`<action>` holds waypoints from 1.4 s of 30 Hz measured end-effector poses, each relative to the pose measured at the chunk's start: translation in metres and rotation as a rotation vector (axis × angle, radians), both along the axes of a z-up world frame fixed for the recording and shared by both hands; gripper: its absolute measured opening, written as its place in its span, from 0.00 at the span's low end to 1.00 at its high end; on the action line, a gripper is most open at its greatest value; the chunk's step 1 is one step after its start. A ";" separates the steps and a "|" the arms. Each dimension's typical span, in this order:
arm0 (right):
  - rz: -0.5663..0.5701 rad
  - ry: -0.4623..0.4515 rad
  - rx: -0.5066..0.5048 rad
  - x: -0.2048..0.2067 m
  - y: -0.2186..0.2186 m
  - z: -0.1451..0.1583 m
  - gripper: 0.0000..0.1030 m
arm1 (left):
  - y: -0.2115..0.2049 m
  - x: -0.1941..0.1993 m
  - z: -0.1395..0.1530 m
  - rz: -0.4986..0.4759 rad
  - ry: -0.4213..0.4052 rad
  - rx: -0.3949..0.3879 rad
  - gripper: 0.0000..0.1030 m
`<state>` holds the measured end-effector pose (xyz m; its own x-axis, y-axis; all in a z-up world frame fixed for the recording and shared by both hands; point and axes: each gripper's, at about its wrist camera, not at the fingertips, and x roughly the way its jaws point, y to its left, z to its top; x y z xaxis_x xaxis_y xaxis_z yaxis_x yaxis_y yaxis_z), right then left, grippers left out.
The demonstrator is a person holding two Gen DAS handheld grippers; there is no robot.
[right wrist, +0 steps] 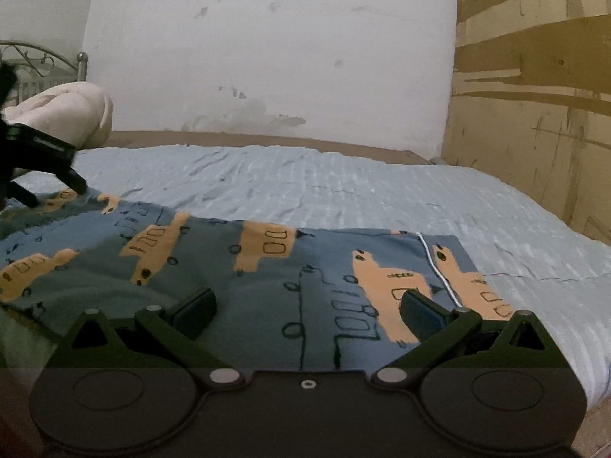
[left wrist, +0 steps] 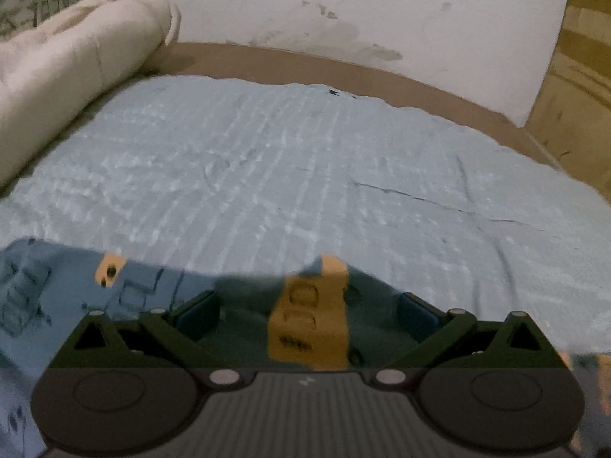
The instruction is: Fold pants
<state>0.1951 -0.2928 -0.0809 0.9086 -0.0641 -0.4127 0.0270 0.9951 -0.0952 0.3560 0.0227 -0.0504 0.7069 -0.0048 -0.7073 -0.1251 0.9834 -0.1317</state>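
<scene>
Blue pants (right wrist: 236,286) with orange bus prints lie spread across the near part of the bed, a white seam line (right wrist: 435,263) near their right end. My right gripper (right wrist: 309,311) stands open just above the cloth, nothing pinched between its pads. In the left wrist view the pants (left wrist: 145,278) fill the lower edge, blurred. My left gripper (left wrist: 307,313) is open wide over a raised fold with an orange print (left wrist: 309,320), and its pads stand clear of the cloth. From the right wrist view, the left gripper (right wrist: 57,194) shows at the pants' far left end.
A light blue sheet (left wrist: 286,160) covers the bed (right wrist: 305,191). A rolled cream comforter (left wrist: 76,61) lies at the back left. A white wall (right wrist: 267,57) rises behind, brown wooden panels (right wrist: 534,95) stand to the right, and a metal headboard (right wrist: 34,61) sits far left.
</scene>
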 end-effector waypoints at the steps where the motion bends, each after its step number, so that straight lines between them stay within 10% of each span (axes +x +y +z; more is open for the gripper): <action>1: -0.002 -0.003 0.001 0.001 0.001 -0.001 0.99 | 0.000 0.001 -0.001 0.003 0.001 0.010 0.98; 15: -0.011 -0.024 0.031 -0.006 0.000 -0.003 0.99 | -0.004 0.007 -0.004 0.063 0.044 0.275 1.00; 25: -0.118 -0.108 0.053 -0.024 -0.016 0.019 0.99 | -0.028 -0.011 0.012 0.023 -0.026 0.213 0.99; 42: -0.292 -0.019 0.360 -0.048 -0.101 0.015 0.99 | -0.152 -0.081 -0.009 -0.352 -0.093 0.024 0.99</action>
<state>0.1467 -0.3935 -0.0660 0.8817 -0.1739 -0.4387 0.3089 0.9154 0.2581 0.2752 -0.1293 -0.0590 0.7260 -0.2439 -0.6430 0.2335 0.9669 -0.1031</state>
